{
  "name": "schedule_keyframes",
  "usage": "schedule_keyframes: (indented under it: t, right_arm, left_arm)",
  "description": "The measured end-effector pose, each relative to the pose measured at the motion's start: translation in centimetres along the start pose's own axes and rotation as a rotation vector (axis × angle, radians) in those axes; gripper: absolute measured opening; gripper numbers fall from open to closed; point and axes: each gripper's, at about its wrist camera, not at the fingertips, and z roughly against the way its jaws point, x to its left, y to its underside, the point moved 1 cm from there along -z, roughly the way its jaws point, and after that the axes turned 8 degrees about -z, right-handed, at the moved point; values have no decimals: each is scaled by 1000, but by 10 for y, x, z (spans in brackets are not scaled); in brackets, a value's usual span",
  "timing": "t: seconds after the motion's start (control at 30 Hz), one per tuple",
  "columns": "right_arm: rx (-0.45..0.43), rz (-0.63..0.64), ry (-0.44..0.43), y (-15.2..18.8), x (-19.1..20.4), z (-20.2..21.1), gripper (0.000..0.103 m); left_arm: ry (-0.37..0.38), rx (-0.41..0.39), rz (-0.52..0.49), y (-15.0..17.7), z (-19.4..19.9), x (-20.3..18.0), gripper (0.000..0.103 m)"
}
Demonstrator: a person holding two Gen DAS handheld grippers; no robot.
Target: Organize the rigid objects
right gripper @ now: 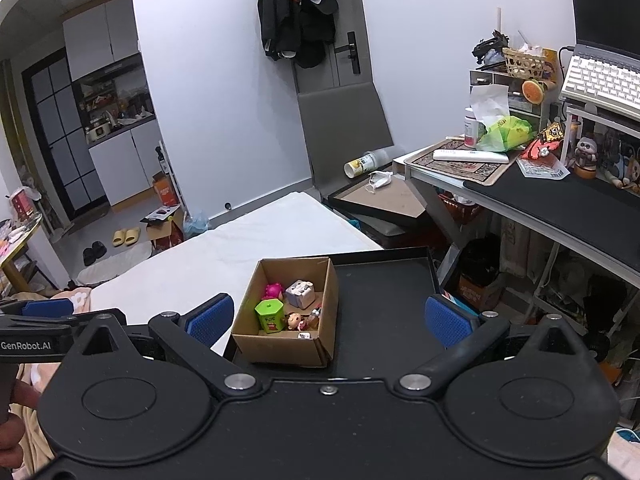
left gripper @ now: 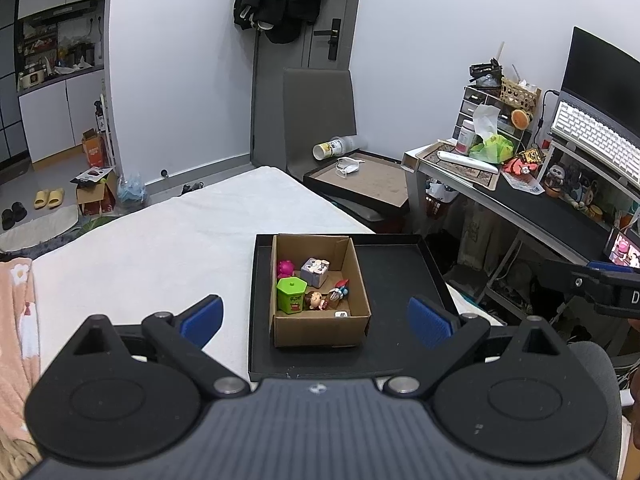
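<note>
Cardboard box [left gripper: 320, 312] of toys on black tray [left gripper: 392, 272], both grippers wide apart, empty.

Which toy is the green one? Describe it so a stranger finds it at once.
On the white bed lies a black tray holding an open cardboard box. Inside, front left, stands the green hexagonal canister, the only green, flat-lidded item among the figurines.

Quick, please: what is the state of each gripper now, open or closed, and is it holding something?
Left gripper: open, holding nothing.
Right gripper: open, holding nothing.
</note>
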Motion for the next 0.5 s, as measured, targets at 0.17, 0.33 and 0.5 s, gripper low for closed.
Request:
schedule_keyframes:
  t: [0.17,0.33,0.5]
  right_arm:
    - [0,-2,2,0,-1,2,103]
    - [-3,-5,2,0,-2,4,103]
    - [-10,-7,-1,-1,-2,7,103]
  left_arm:
    - [3,-1,-6,0,1,-2,98]
    - [11,4,-7,1,1,-4,98]
    - [9,-1,-4,-2,3,-4,98]
